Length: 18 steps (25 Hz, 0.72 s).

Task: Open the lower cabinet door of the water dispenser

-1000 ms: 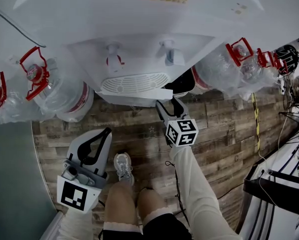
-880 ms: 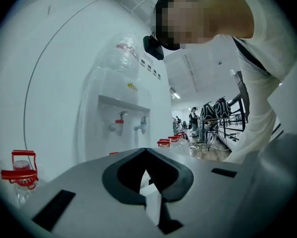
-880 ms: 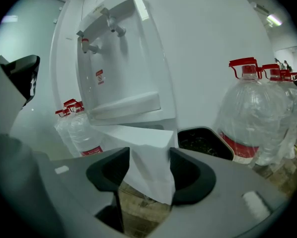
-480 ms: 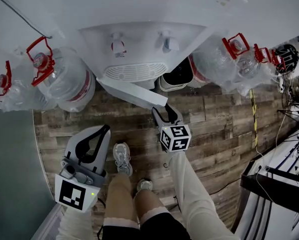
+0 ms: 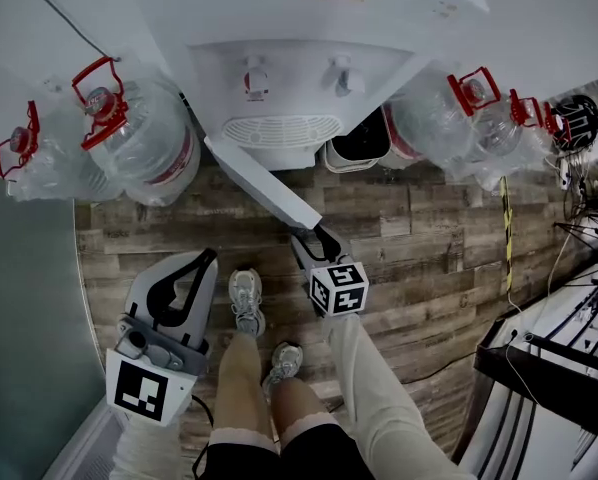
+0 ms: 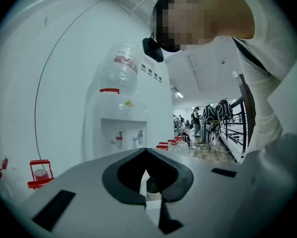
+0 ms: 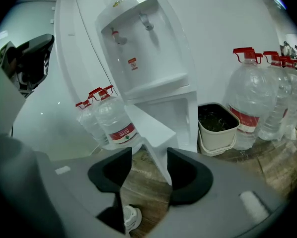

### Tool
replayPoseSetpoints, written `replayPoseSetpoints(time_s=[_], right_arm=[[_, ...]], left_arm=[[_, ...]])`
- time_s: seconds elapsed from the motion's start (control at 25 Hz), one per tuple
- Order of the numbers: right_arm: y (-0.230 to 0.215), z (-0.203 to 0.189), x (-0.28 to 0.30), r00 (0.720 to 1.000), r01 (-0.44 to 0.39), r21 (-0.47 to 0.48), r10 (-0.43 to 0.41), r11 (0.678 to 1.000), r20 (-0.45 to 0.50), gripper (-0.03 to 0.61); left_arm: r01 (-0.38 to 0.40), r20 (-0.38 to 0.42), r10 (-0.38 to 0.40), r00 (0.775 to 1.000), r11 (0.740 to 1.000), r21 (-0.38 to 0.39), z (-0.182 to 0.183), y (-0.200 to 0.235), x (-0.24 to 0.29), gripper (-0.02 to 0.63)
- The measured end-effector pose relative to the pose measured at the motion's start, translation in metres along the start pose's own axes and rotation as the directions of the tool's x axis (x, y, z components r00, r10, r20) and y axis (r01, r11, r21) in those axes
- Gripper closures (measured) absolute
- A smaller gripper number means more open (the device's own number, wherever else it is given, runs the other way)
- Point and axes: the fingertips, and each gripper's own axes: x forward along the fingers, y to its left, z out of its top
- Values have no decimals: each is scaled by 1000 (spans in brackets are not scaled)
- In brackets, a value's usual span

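The white water dispenser [image 5: 309, 48] stands at the top of the head view. Its lower cabinet door [image 5: 264, 183] stands swung far out over the wooden floor. My right gripper [image 5: 314, 236] is at the door's free edge. In the right gripper view that door edge [image 7: 148, 128] runs between the jaws and lies against the right finger [image 7: 181, 170], with floor showing on the other side. The jaws have closed a little lately but stand open around the edge. My left gripper [image 5: 207, 260] hangs shut and empty at the lower left, away from the dispenser [image 6: 128, 108].
Large water bottles with red handles crowd both sides of the dispenser [image 5: 144, 148] [image 5: 449, 133]. A beige bucket [image 5: 357, 148] sits to the right of the cabinet. The person's legs and shoes [image 5: 245, 303] are under the grippers. Cables and a black rack [image 5: 549, 368] fill the right.
The cabinet door has swung from almost closed to wide open. My right gripper has drawn back toward the person with the door's edge. The left gripper has barely shifted.
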Motion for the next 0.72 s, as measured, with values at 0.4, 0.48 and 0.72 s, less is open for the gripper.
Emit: replayPoseSetpoints(time_s=[0.4,0.48,0.72], right_arm=[[31,-10,-13,997,-51,-23,50,998,-52,356],[32,1,-23,999,-40,-34,39,999,-28,396],[43,56,-67,996,-20,-52,24,998,83,571]], left_arm=[[-3,17,3,1000,1000,16,26,-3,-9,612],[0,17,0,1000,1000,19,32,-6,-11,612],[5,21,-5,1000,1000,16,63,-14,-15,612]])
